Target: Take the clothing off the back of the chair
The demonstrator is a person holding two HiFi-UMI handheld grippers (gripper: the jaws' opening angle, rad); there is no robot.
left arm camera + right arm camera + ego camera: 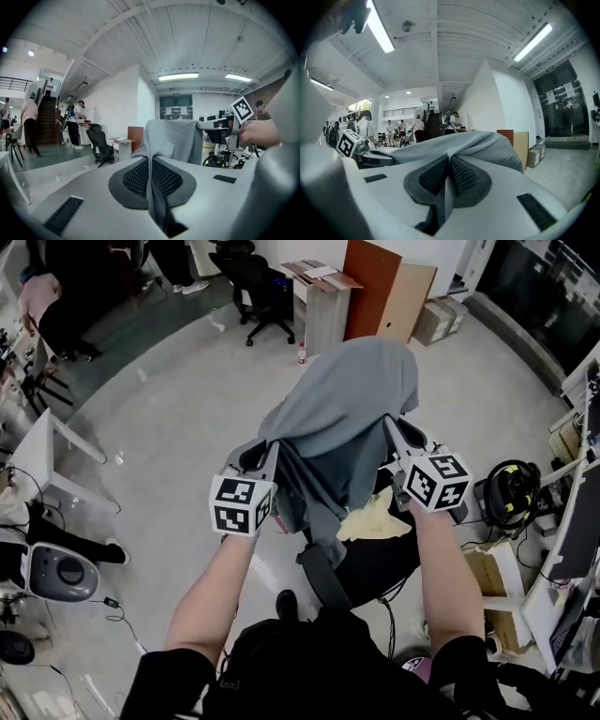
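Head view: a soft grey garment (347, 409) hangs in a rounded hump between the left gripper (267, 451) and the right gripper (396, 432), above a black office chair (375, 563) on a glossy pale floor. It looks lifted, but its far side may yet drape the hidden backrest, so carrying it clear appears to remain. A crumpled yellowish cloth (375, 519) lies on the seat.

Left gripper view: the dark, dimpled pads (136, 178) are clenched on a thin pleat of the matte fabric, which widens into a smooth sheet beyond.

Right gripper view: the jaws are likewise pinched tight on a narrow fold, and the cloth spreads low and wrinkled to the far right.
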